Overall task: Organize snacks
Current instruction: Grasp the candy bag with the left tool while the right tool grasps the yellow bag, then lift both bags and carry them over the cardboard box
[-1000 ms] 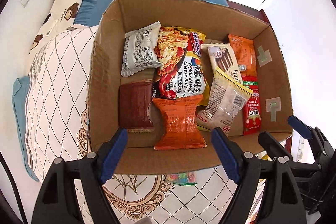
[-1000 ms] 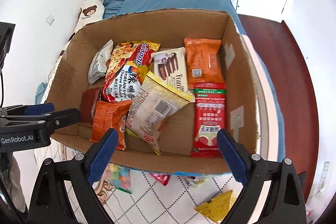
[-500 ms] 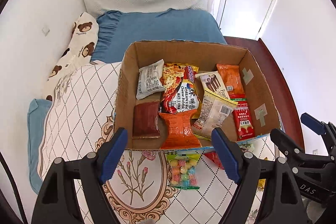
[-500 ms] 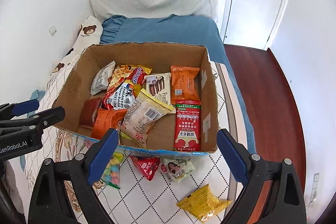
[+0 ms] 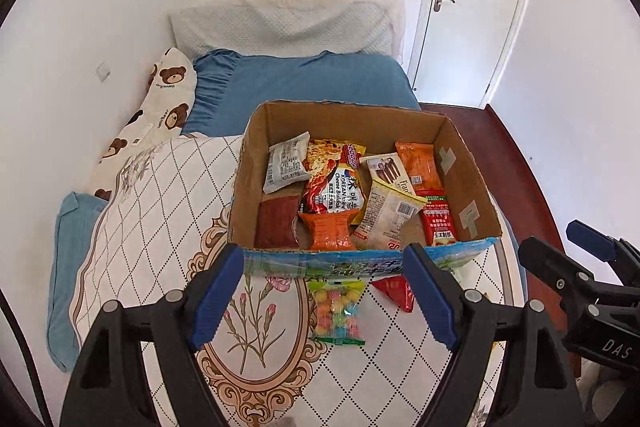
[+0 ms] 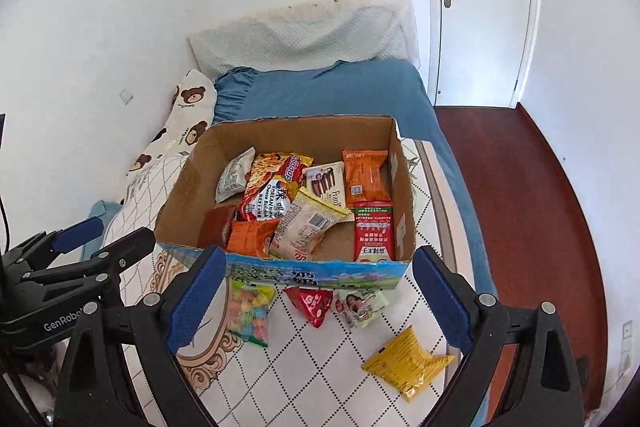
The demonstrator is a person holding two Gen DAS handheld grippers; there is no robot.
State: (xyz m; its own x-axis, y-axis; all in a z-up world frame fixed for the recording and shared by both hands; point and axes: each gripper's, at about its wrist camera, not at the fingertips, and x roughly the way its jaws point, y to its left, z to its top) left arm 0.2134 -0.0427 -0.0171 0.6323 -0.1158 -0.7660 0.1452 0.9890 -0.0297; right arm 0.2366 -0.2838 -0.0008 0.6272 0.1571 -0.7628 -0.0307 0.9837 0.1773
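An open cardboard box [image 5: 466,171] [image 6: 182,183] stands on the quilted bed and holds several snack packets, among them a red noodle pack [image 5: 334,183] and a long red sachet [image 6: 373,231]. In front of the box lie a bag of coloured candies [image 5: 337,311] [image 6: 248,311], a red triangular packet [image 5: 394,291] [image 6: 314,303], a pale green packet [image 6: 360,305] and a yellow packet [image 6: 406,361]. My left gripper [image 5: 324,297] hangs open and empty above the candies. My right gripper [image 6: 318,303] is open and empty above the loose packets.
The bed has a patterned quilt [image 5: 152,227], a blue sheet [image 5: 304,79], a bear-print pillow [image 5: 156,115] and a headboard cushion [image 6: 304,35]. Dark red floor [image 6: 528,195] and a white door [image 6: 484,3] lie to the right. The bed edge runs beside the box.
Both grippers have pulled back and up from the box, so it looks smaller. The loose packets on the quilt in front of it have come into view. Neither gripper's opening has changed.
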